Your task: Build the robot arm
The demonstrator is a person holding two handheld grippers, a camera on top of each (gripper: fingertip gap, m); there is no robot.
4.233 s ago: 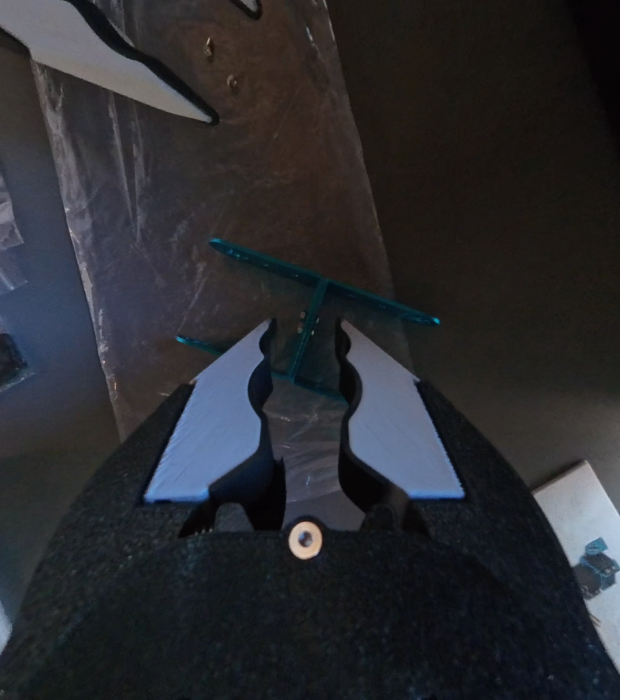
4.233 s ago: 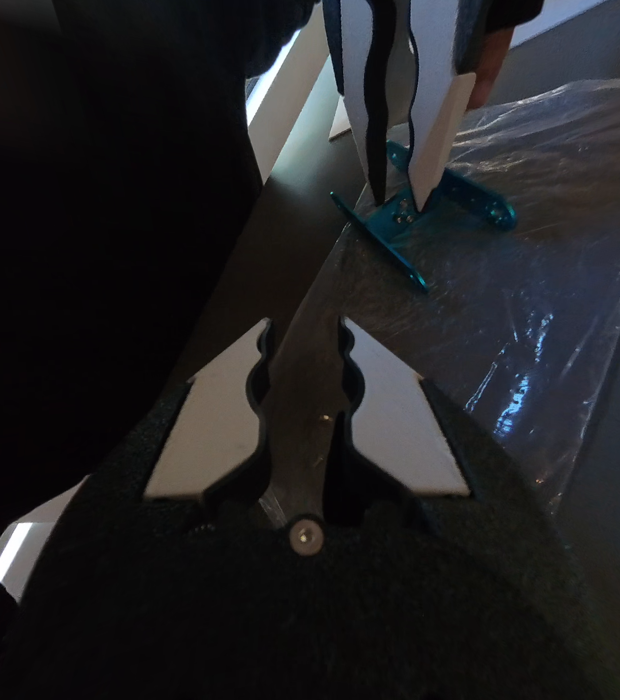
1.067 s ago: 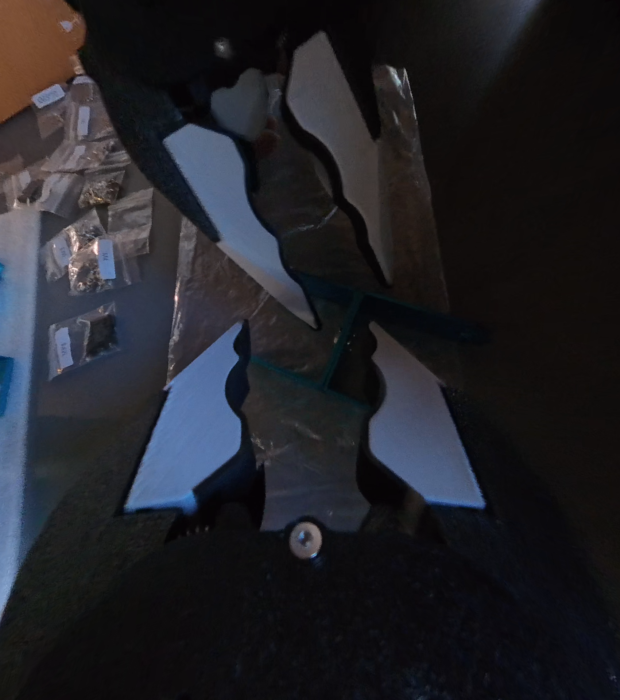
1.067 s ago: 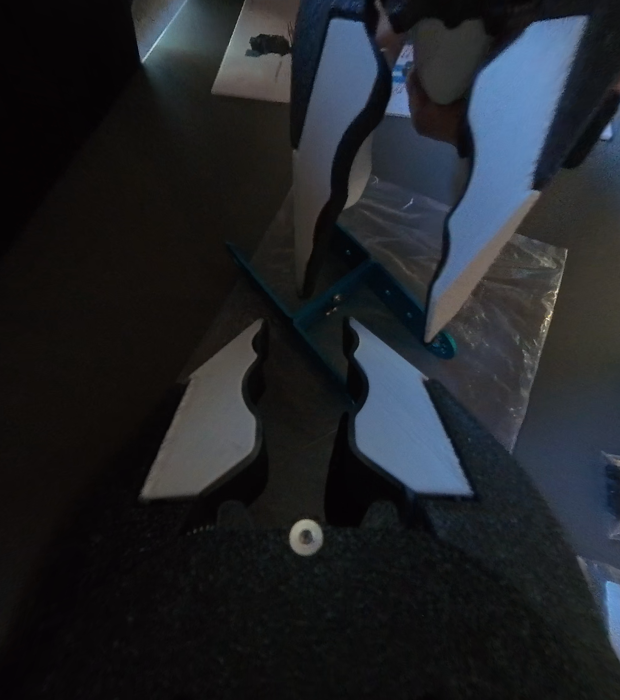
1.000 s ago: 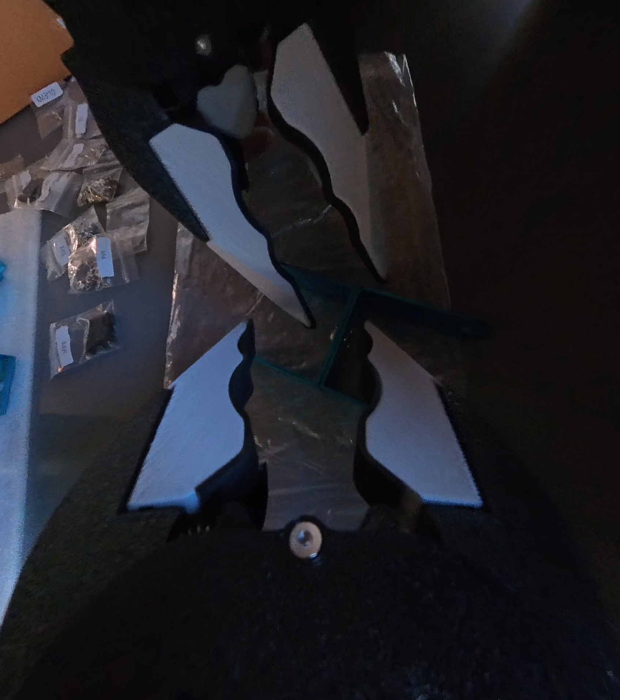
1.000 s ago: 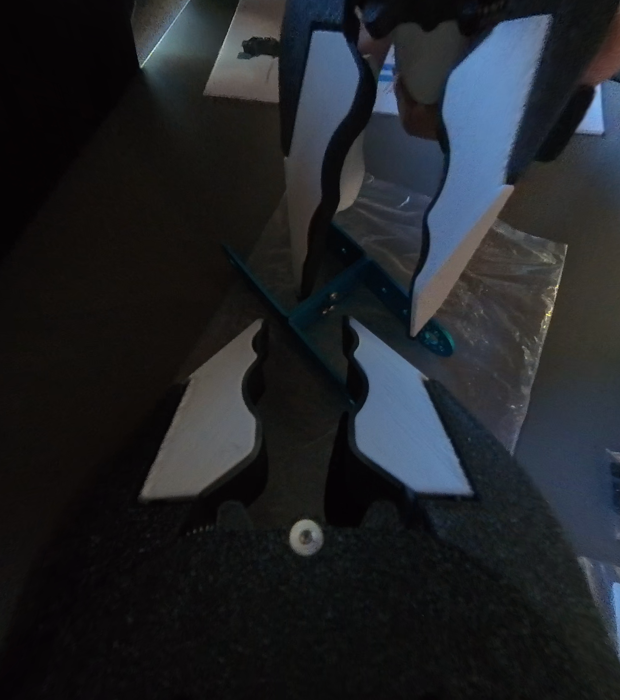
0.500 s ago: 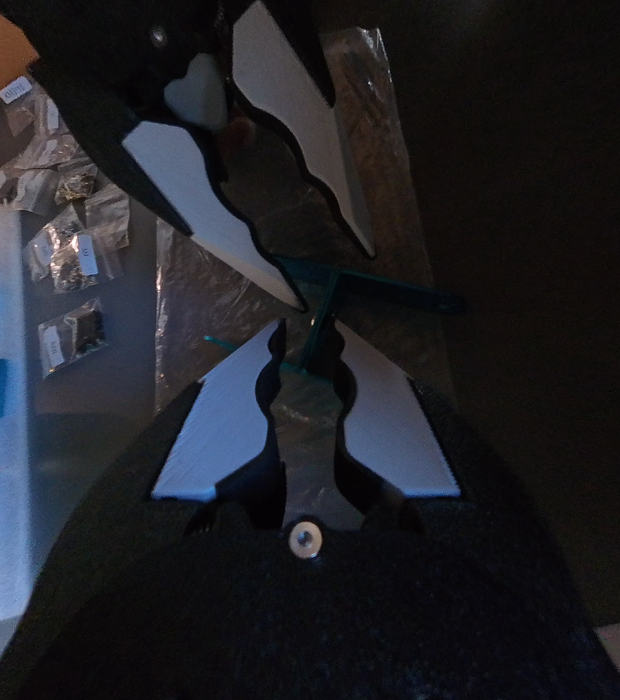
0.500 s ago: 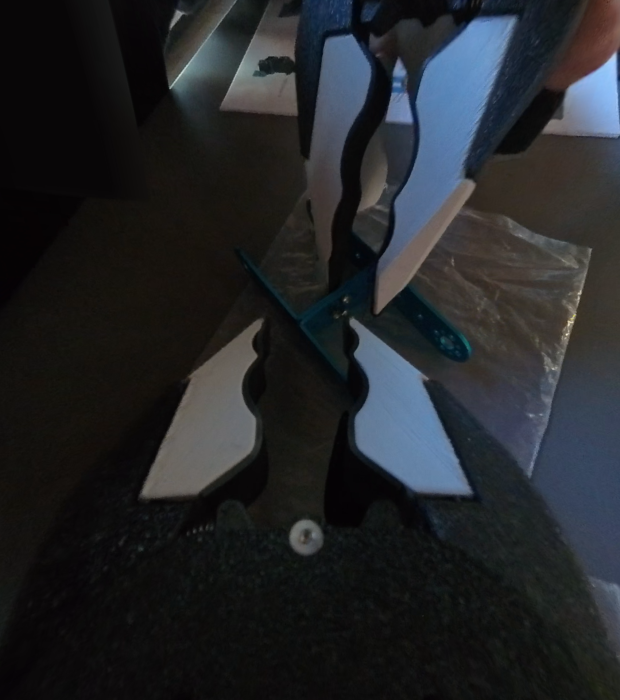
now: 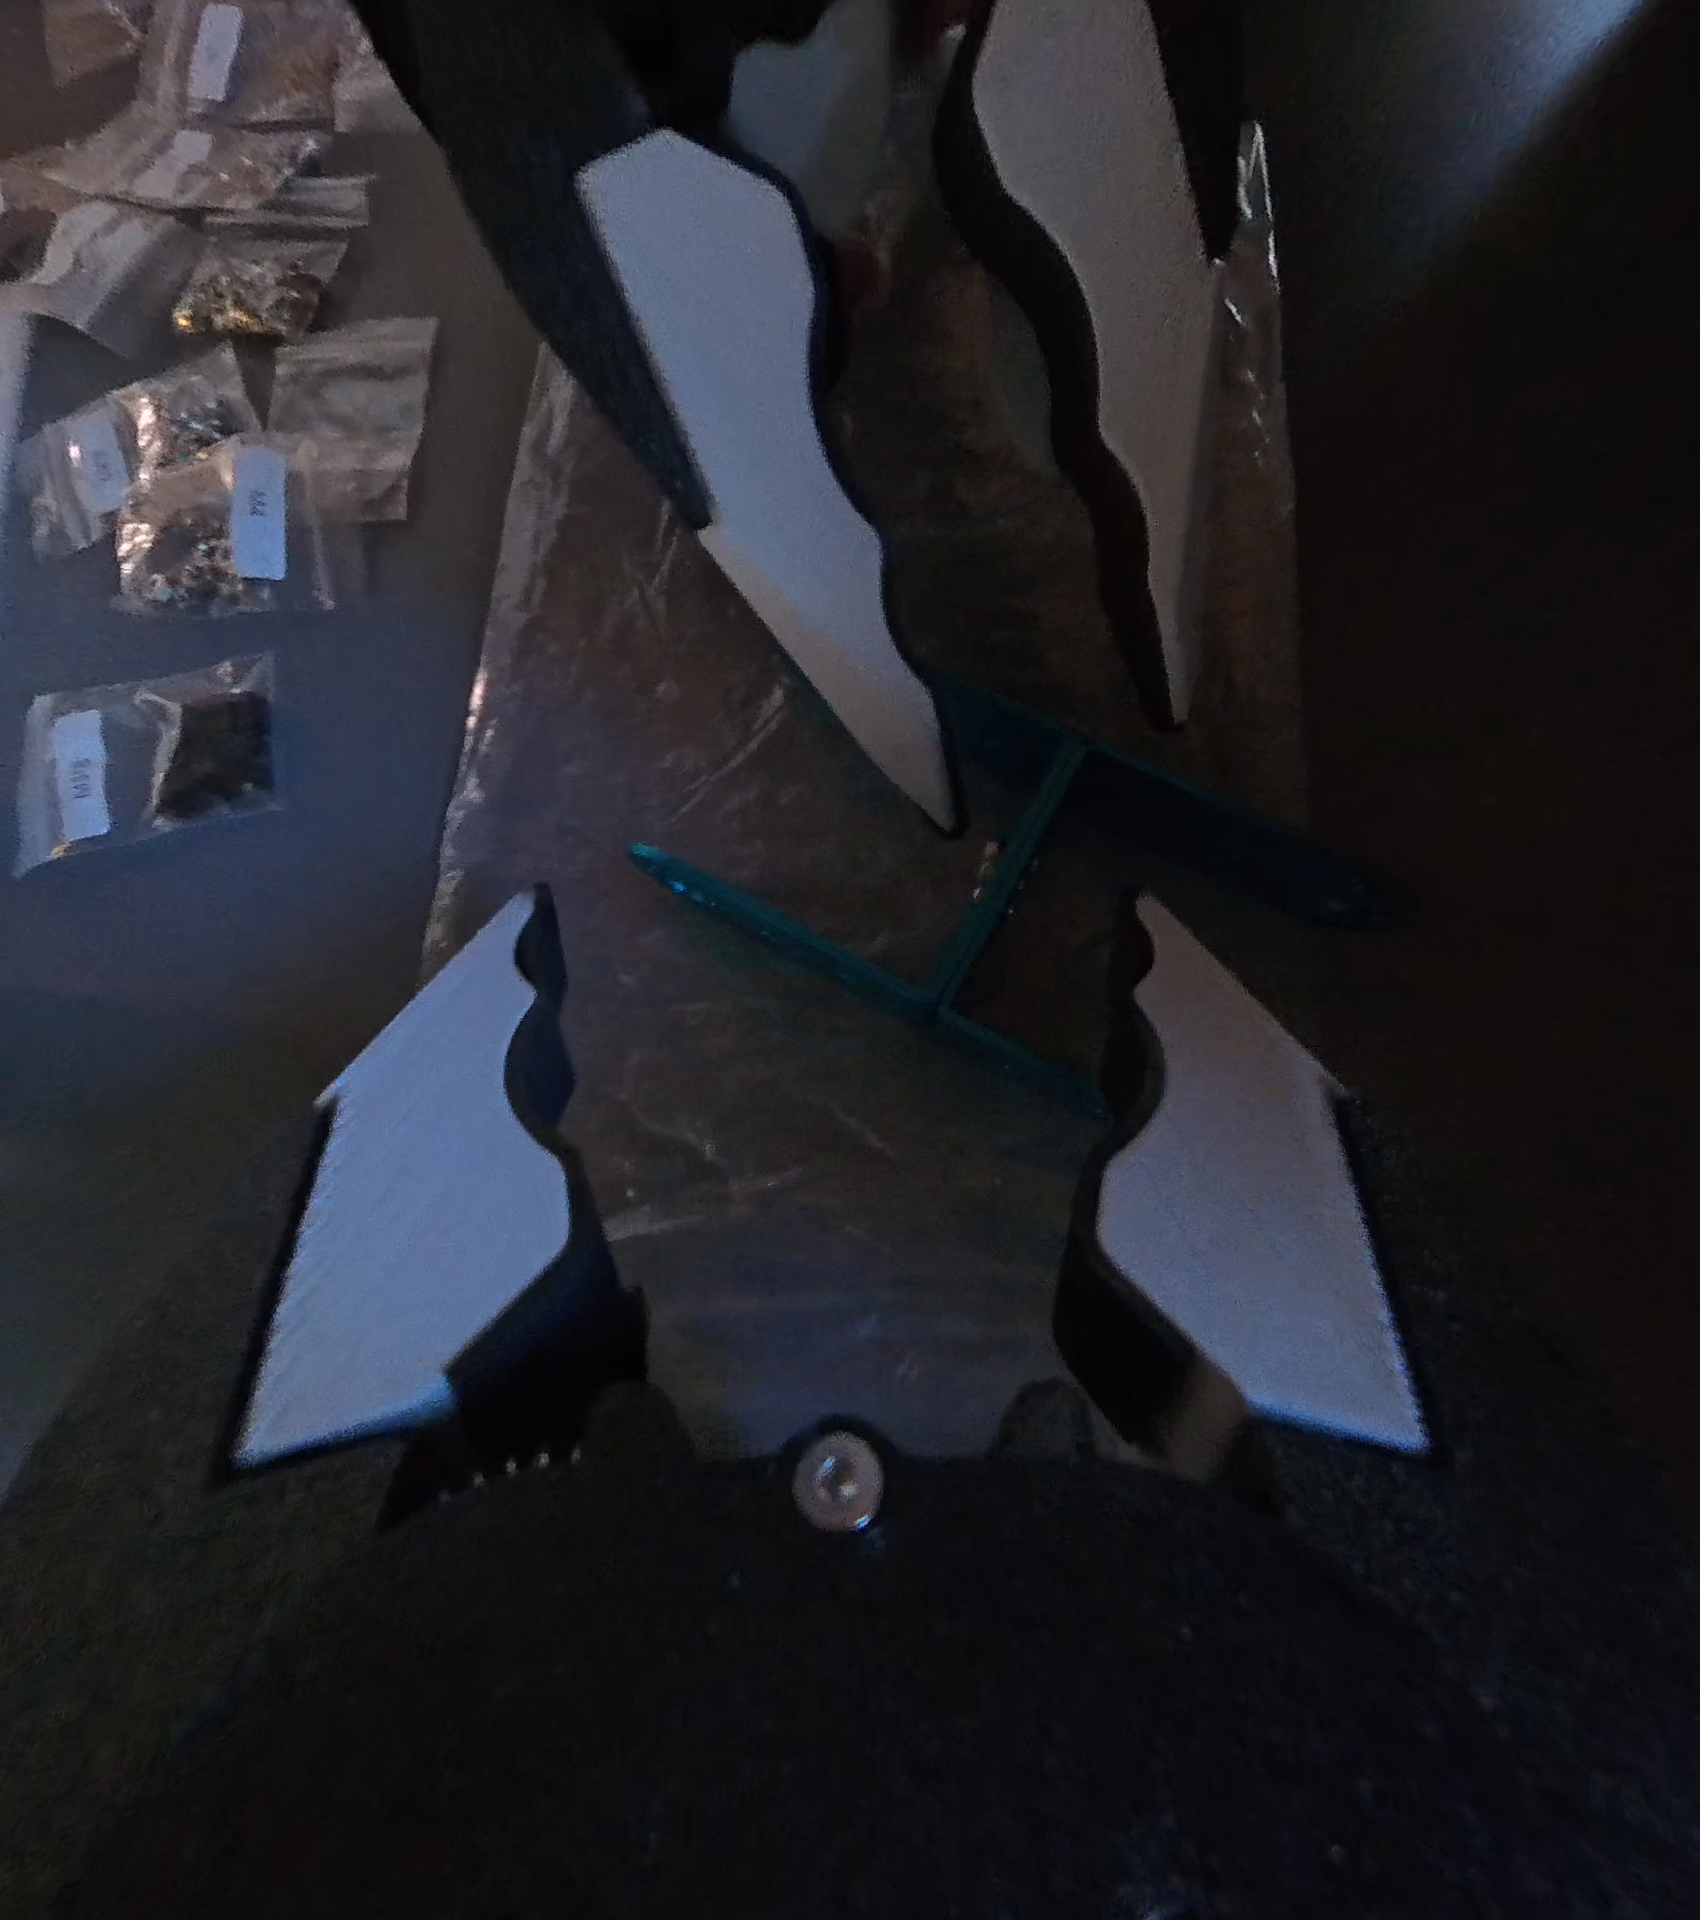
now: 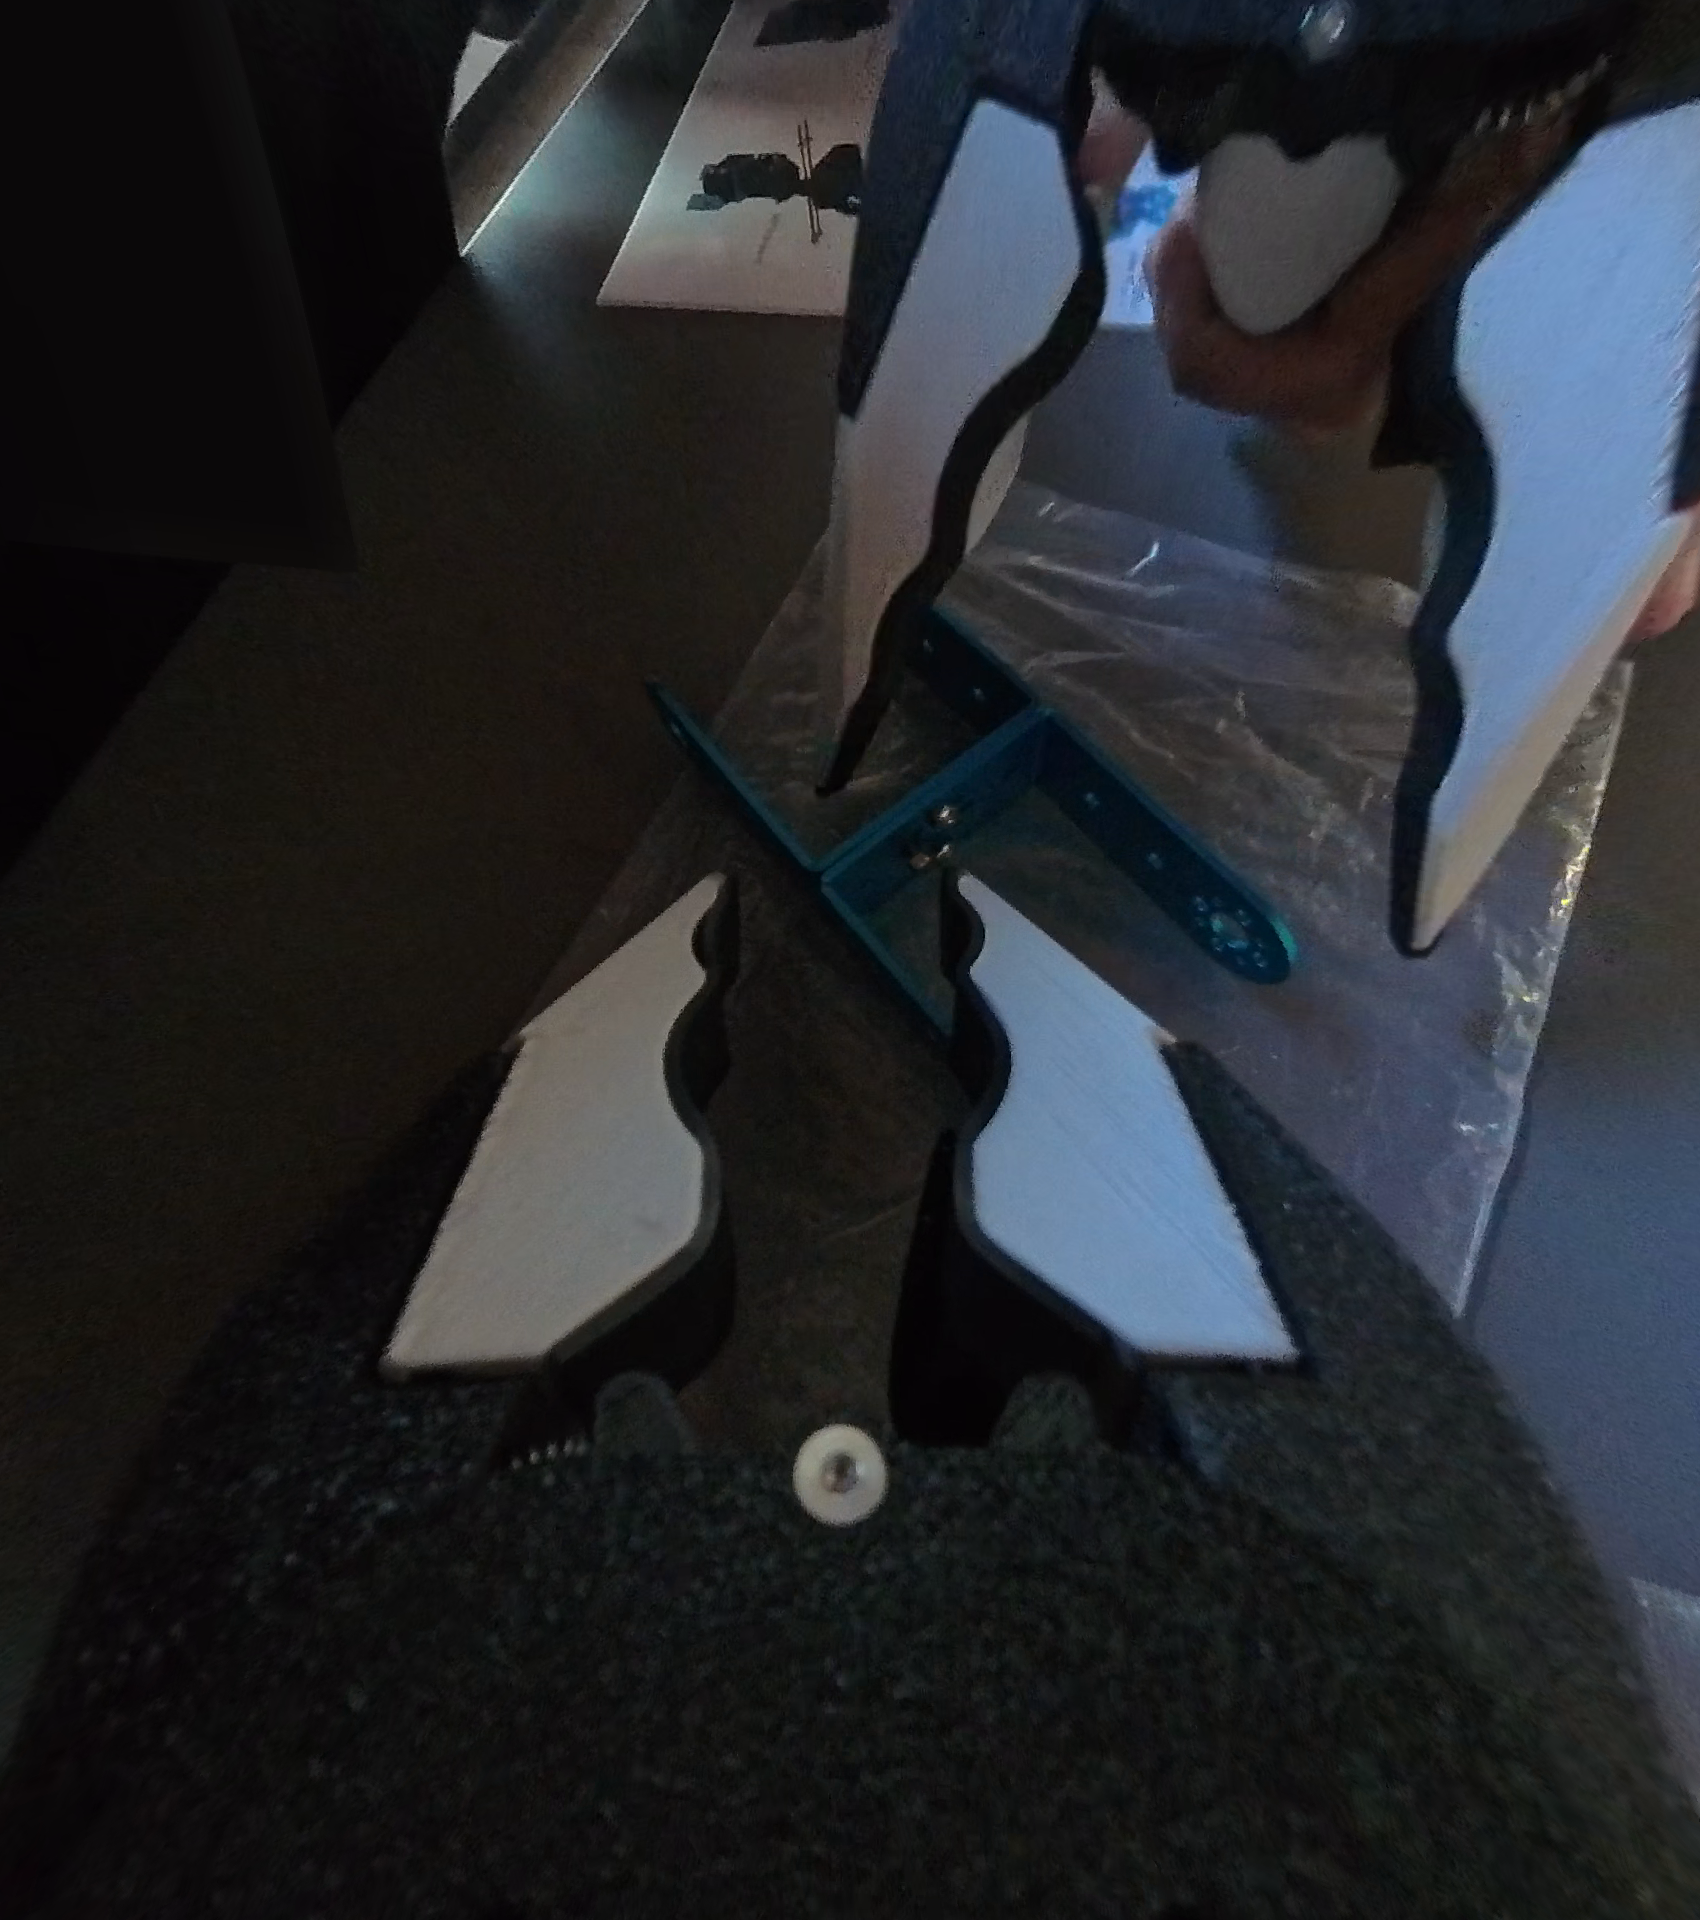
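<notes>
My left gripper [image 9: 841,914] has its fingers spread wide apart and grips nothing; the teal metal bracket [image 9: 991,914], two long strips joined by a short cross-piece, lies on the clear plastic sheet [image 9: 680,727] just ahead of my fingertips, its near strip running toward my right finger [image 9: 1241,1195] and ending close beside it; whether they touch I cannot tell. My right gripper [image 9: 1054,774] comes in from the far side with its fingers parted too; one tip points down just beside the bracket's far strip, the other hangs near the strip's other side.

From the right wrist view, my right gripper [image 10: 841,894] has a moderate gap between its fingers and holds nothing; the bracket [image 10: 939,821] sits right at the tips, the cross-piece with its two small screws [image 10: 934,836] just off my right finger [image 10: 1085,1143]. The left gripper [image 10: 1116,862] stands over the bracket from behind, splayed wide; one tip is down close by the cross-piece, the other well off beyond the strip's rounded end. A hand [image 10: 1241,312] shows behind it.

To the side on the dark table [image 9: 202,935] lie small plastic bags [image 9: 191,520] of hardware with white labels; a white sheet [image 10: 742,208] lies farther off.
</notes>
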